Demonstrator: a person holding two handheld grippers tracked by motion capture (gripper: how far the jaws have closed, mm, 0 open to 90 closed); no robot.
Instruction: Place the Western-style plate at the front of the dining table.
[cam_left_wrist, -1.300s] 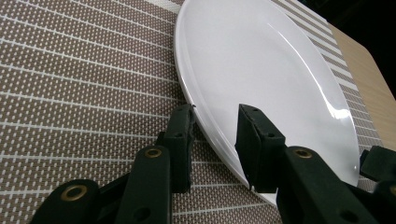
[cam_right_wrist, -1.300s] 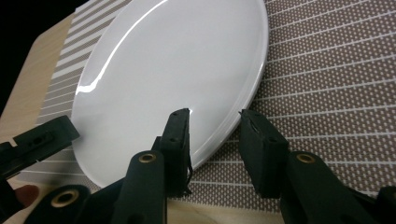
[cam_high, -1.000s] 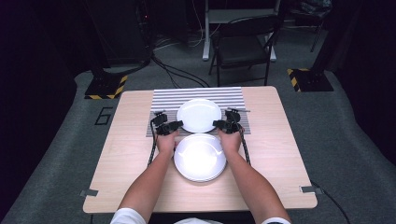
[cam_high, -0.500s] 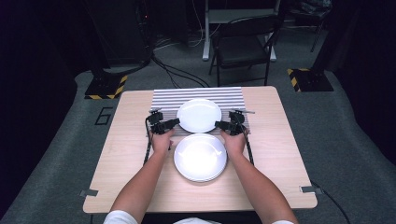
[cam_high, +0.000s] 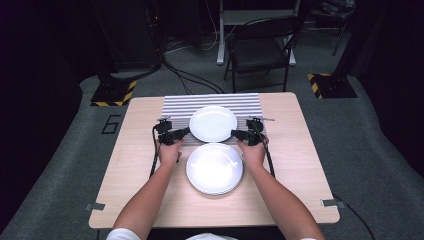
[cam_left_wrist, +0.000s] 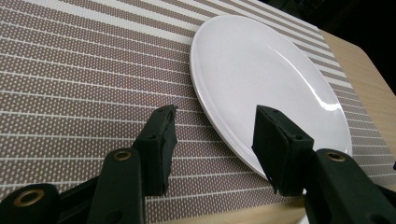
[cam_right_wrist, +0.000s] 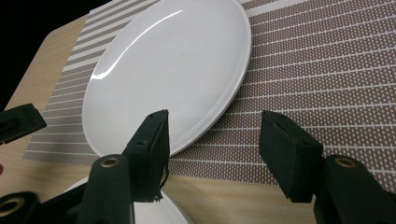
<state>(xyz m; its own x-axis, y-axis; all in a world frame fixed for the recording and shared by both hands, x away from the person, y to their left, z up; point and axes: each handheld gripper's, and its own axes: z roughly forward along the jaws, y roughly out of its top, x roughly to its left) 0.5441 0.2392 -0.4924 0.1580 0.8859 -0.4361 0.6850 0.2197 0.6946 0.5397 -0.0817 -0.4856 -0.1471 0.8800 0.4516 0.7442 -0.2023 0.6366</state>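
A white plate (cam_high: 213, 123) lies flat on a striped placemat (cam_high: 175, 102) at the table's far side. My left gripper (cam_high: 184, 133) is at the plate's left rim and my right gripper (cam_high: 236, 134) at its right rim. Both have just been opening, and neither presses on the plate. In the left gripper view the plate (cam_left_wrist: 266, 79) rests on the mat with its near rim seen between the spread jaws of the left gripper (cam_left_wrist: 217, 140). In the right gripper view the plate (cam_right_wrist: 168, 65) sits just beyond the right gripper (cam_right_wrist: 219, 144), whose jaws stand apart.
A second white plate (cam_high: 215, 168) sits on the bare wooden table (cam_high: 300, 165) between the person's hands, and its rim (cam_right_wrist: 159, 215) is under my right jaws. A black folding chair (cam_high: 260, 50) and floor cables (cam_high: 190, 77) are beyond the table.
Both grippers have opened and let go of the far plate's rim, then drawn slightly outward from it. The plate stays flat on the placemat.
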